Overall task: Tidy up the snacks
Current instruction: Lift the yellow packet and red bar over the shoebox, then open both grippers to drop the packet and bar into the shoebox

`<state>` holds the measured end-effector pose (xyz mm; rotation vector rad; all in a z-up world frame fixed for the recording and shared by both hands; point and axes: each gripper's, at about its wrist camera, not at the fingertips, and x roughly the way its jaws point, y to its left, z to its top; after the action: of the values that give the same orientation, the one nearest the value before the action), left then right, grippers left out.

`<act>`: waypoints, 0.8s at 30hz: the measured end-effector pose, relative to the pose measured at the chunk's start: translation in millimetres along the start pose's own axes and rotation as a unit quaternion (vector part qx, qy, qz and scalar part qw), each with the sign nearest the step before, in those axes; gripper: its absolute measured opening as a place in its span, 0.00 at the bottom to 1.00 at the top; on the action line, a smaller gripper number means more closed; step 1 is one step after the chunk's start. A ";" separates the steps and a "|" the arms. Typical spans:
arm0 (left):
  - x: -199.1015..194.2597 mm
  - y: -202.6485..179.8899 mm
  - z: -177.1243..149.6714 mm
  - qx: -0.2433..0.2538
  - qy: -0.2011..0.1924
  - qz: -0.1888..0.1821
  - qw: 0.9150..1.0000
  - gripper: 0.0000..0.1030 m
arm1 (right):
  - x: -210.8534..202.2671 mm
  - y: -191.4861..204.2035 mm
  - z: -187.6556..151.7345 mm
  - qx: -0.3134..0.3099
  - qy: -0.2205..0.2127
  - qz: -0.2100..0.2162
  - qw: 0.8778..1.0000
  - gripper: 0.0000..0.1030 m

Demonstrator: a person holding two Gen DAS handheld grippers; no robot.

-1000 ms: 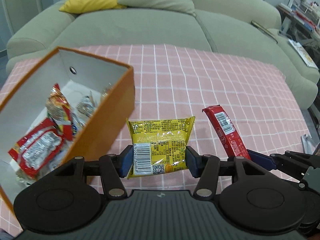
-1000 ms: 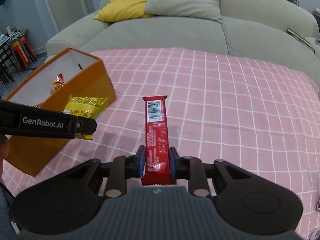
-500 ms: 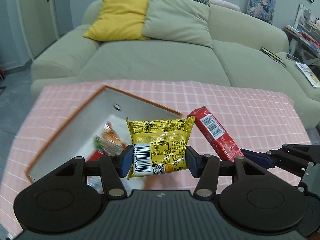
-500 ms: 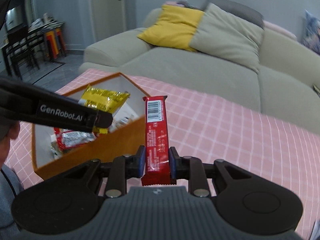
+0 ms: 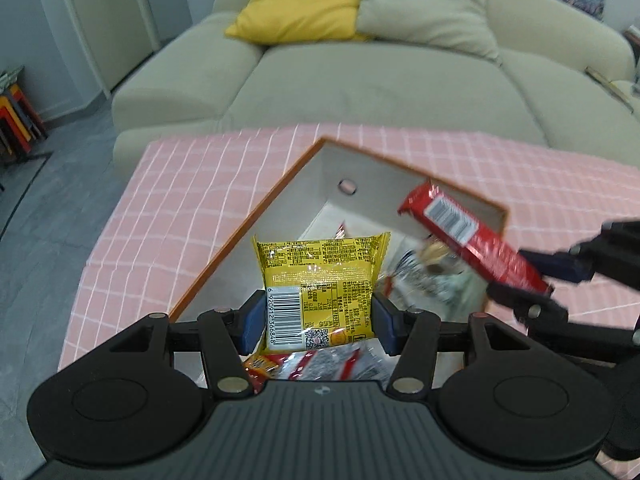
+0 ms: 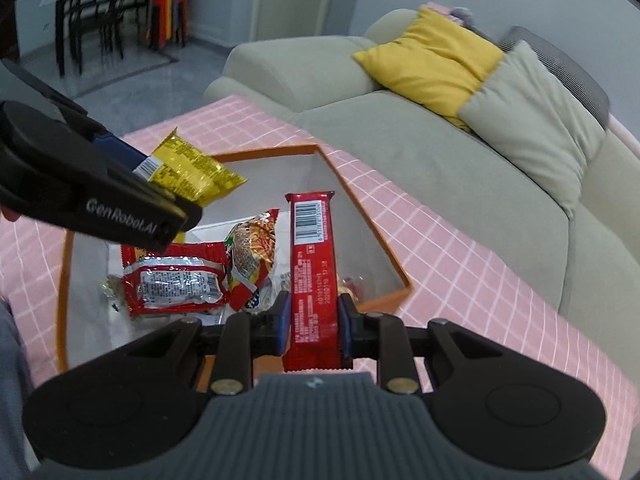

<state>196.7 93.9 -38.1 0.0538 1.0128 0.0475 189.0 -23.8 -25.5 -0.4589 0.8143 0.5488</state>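
My left gripper (image 5: 318, 322) is shut on a yellow snack packet (image 5: 320, 280) and holds it over the open orange box (image 5: 240, 236). My right gripper (image 6: 313, 322) is shut on a long red snack bar (image 6: 312, 264), also above the box (image 6: 360, 208). The bar shows in the left wrist view (image 5: 472, 240), the yellow packet in the right wrist view (image 6: 192, 172). Inside the box lie several red and silver snack packets (image 6: 176, 284).
The box sits on a table with a pink checked cloth (image 5: 168, 208). A grey-green sofa (image 5: 360, 88) with a yellow cushion (image 5: 296, 0) stands behind it. Chairs and stools (image 6: 120, 20) stand far left on the grey floor.
Both grippers rose from the cloth beside the box and moved left over it, each still holding its snack. The views now look down into the box.
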 end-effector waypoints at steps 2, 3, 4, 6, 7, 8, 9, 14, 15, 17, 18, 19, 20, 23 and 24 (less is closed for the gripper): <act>12.7 2.4 -1.0 -0.001 0.014 0.005 1.000 0.61 | 13.0 6.9 8.3 -0.016 0.008 -0.002 1.000 0.20; 19.6 3.6 -1.1 -0.002 0.021 0.007 1.000 0.61 | 18.8 9.8 12.1 -0.023 0.013 -0.001 1.000 0.20; 25.6 4.8 -1.5 -0.003 0.028 0.006 1.000 0.61 | 25.6 12.8 15.5 -0.032 0.018 -0.001 0.999 0.20; 36.1 6.7 -5.0 -0.002 0.041 0.006 0.999 0.61 | 40.7 18.5 21.3 -0.048 0.030 -0.003 0.998 0.20; 41.6 7.9 -6.0 0.000 0.047 0.004 0.999 0.61 | 46.6 19.9 23.0 -0.053 0.035 -0.004 0.998 0.20; 47.0 8.8 -6.3 0.002 0.053 0.004 0.999 0.61 | 53.3 21.9 24.4 -0.059 0.041 -0.005 0.997 0.20; 52.5 8.8 -7.0 0.004 0.058 0.004 0.998 0.61 | 59.0 23.1 25.5 -0.064 0.045 -0.007 0.997 0.20; 73.6 7.6 -10.8 0.010 0.080 0.002 0.997 0.61 | 83.3 26.9 28.4 -0.077 0.065 -0.010 0.995 0.20; 77.3 7.3 -11.5 0.011 0.083 0.002 0.996 0.61 | 87.6 27.3 28.2 -0.078 0.069 -0.011 0.994 0.20; 84.2 7.7 -13.5 0.011 0.089 0.001 0.996 0.61 | 93.8 27.5 25.9 -0.081 0.075 -0.014 0.994 0.20; 87.6 8.2 -13.3 0.011 0.091 0.001 0.996 0.61 | 97.1 27.7 25.2 -0.081 0.077 -0.016 0.994 0.20; 89.8 8.1 -13.9 0.011 0.092 0.000 0.996 0.61 | 99.5 26.3 23.5 -0.081 0.080 -0.017 0.993 0.20; 91.0 7.9 -13.9 0.011 0.090 0.000 0.996 0.62 | 103.1 25.0 22.7 -0.080 0.083 -0.018 0.993 0.20; 91.6 6.5 -13.6 0.013 0.088 0.000 0.996 0.62 | 106.3 24.4 19.5 -0.083 0.079 -0.024 0.993 0.20; 91.6 6.3 -13.4 0.015 0.088 0.001 0.996 0.62 | 106.3 24.2 19.4 -0.083 0.079 -0.023 0.993 0.21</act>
<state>233.6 106.4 -122.4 0.0779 1.1889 0.0390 244.6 35.6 -100.7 -0.6797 0.9103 0.5451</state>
